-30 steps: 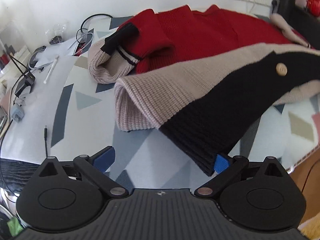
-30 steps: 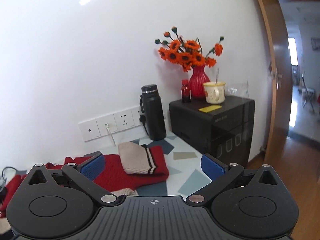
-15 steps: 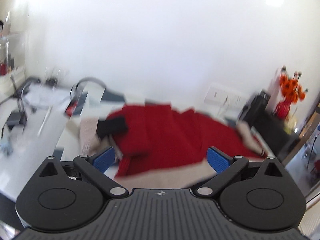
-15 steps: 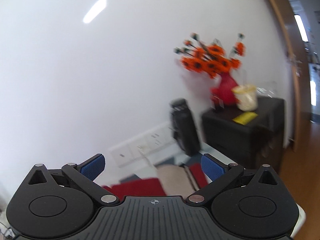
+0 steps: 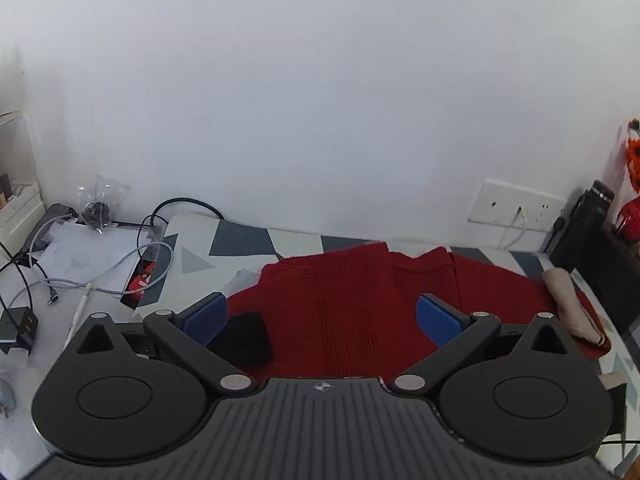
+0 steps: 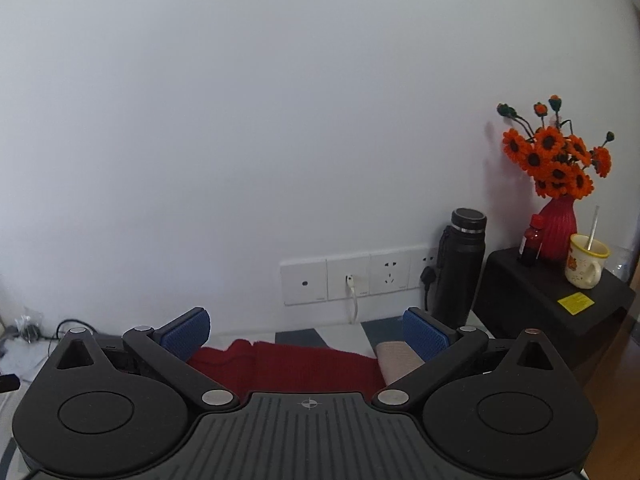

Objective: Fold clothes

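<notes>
A red knit sweater (image 5: pixel 360 304) lies spread on the patterned table (image 5: pixel 240 240). Its black cuff (image 5: pixel 244 338) shows at the left and a beige striped cuff (image 5: pixel 568 304) at the right. My left gripper (image 5: pixel 320 316) is open and empty, raised above the sweater's near part. In the right wrist view the sweater (image 6: pixel 292 364) and the beige cuff (image 6: pixel 396 354) show low between the fingers. My right gripper (image 6: pixel 306 330) is open and empty, held above them and facing the wall.
Cables (image 5: pixel 132 264), papers and a bagged item (image 5: pixel 96 208) lie at the table's left. A wall socket strip (image 6: pixel 356 276), a black flask (image 6: pixel 460 264), a black box (image 6: pixel 560 304) with a red vase of orange flowers (image 6: pixel 556 184), a small bottle and a mug (image 6: pixel 586 264) stand at the right.
My left gripper let go of the beige and black hem and lifted, tilting up toward the wall. My right gripper swung left and tilted up; the sweater sank lower in its view.
</notes>
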A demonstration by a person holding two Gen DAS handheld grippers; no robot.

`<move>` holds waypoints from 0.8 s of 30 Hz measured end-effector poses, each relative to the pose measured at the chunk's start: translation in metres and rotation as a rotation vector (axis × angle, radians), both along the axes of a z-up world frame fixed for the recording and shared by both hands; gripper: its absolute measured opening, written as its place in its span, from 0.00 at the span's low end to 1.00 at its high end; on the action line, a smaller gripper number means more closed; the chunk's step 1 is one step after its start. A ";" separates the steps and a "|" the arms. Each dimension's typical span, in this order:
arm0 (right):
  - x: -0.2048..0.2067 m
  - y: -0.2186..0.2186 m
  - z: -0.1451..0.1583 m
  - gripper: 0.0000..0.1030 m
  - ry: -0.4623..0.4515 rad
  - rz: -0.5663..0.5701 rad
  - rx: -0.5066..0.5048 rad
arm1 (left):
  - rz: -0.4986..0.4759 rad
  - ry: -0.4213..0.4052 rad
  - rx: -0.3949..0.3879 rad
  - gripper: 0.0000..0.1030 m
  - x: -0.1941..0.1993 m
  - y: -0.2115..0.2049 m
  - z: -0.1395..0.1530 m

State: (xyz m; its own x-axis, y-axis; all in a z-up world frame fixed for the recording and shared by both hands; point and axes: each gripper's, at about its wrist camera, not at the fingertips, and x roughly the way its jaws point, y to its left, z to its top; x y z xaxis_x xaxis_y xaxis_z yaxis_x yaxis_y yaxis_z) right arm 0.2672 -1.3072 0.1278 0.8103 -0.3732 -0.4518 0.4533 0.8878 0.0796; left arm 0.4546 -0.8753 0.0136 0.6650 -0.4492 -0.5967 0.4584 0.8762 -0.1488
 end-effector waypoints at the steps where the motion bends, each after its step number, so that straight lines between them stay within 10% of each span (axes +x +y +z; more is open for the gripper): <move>1: 0.006 0.000 -0.007 0.99 0.017 0.005 -0.003 | -0.013 0.010 0.016 0.99 0.006 -0.006 -0.007; 8: 0.046 -0.018 -0.071 0.99 0.143 0.083 -0.007 | -0.058 0.114 0.125 0.99 0.050 -0.050 -0.064; 17: 0.152 -0.091 -0.177 0.82 0.260 0.186 -0.015 | -0.215 0.040 0.190 0.99 0.137 -0.100 -0.091; 24: 0.244 -0.143 -0.246 0.80 0.307 0.220 -0.033 | -0.206 -0.001 0.449 0.99 0.195 -0.153 -0.129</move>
State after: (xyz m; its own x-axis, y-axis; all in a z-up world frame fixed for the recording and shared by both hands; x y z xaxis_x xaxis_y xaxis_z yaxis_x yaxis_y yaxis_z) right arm 0.5116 -1.4504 -0.1180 0.7013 -0.2239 -0.6768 0.2501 0.9663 -0.0605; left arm 0.6500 -1.0280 -0.1154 0.5901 -0.2699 -0.7608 0.6287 0.7449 0.2234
